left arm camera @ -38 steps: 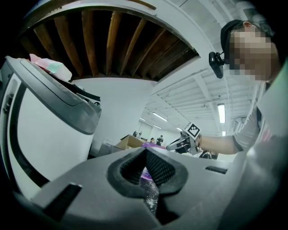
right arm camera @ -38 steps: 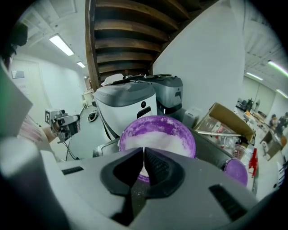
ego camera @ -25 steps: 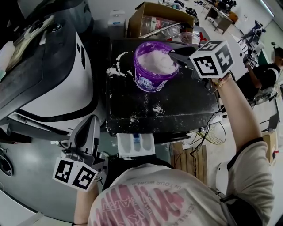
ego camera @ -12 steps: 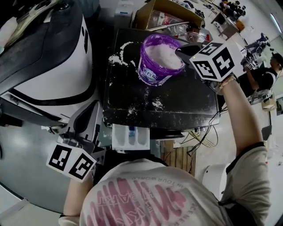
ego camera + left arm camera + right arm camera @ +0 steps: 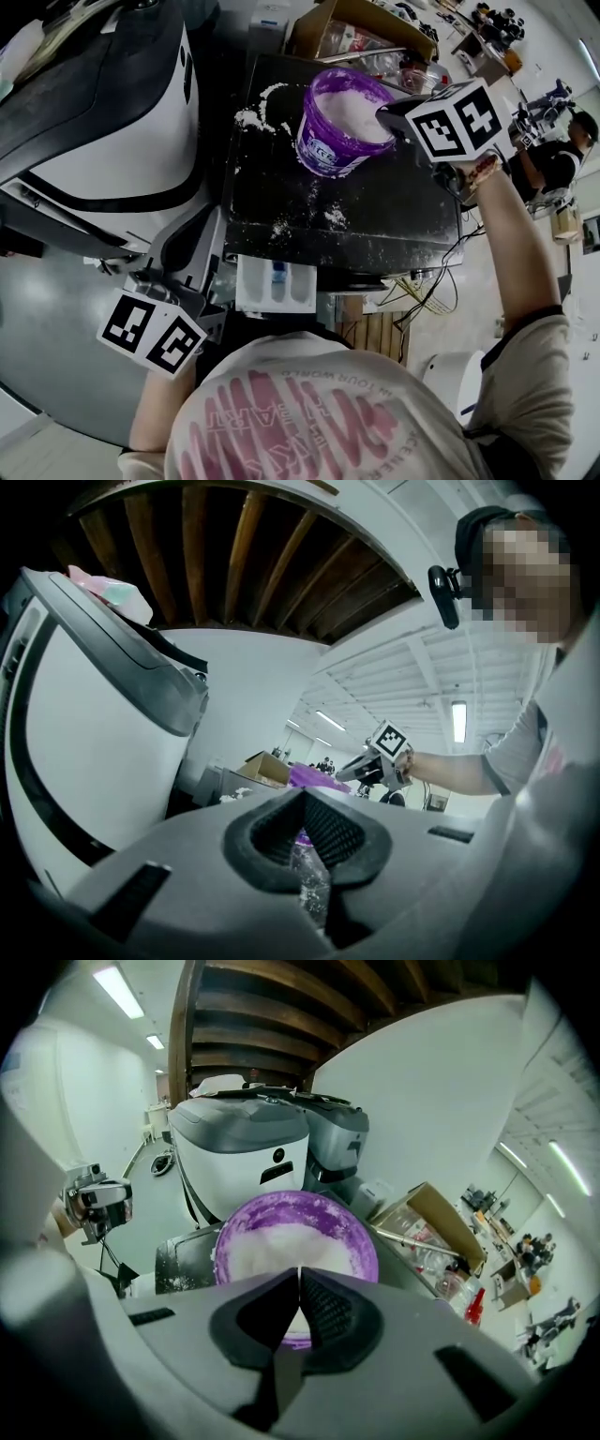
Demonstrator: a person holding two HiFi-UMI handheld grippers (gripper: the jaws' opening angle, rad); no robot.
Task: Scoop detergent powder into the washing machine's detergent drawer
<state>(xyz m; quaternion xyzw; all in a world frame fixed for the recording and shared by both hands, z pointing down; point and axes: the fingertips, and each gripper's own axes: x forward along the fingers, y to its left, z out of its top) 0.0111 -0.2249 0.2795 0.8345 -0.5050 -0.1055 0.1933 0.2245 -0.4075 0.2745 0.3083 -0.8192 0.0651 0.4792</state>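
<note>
Nearest me, the pink lettering across my shirt [image 5: 281, 412] sits upside down and too distorted to read cleanly. My left gripper [image 5: 305, 799] is level beside the open detergent drawer [image 5: 275, 284], where it was a second ago. Its jaws are closed on a clear, crinkled bit of plastic [image 5: 309, 878] that I cannot identify. The white drawer juts out under the near edge of the black tabletop [image 5: 375, 225], and I see no powder heaped in it.

Farther out, the purple tub [image 5: 337, 131] of detergent powder [image 5: 352, 105] has not shifted. Spilled powder [image 5: 251, 117] lies on the tabletop to its left. Its blue-and-white label [image 5: 323, 152] is too small to read.

The change is at my right gripper [image 5: 299, 1277]. It has tipped further down over the tub's right rim, and its jaws have just pinched the last bit together, so they are now closed. I make out only a thin pale sliver at their tips, and no scoop bowl. I judge this as still the dip into the tub, with nothing delivered to the drawer yet.
</note>
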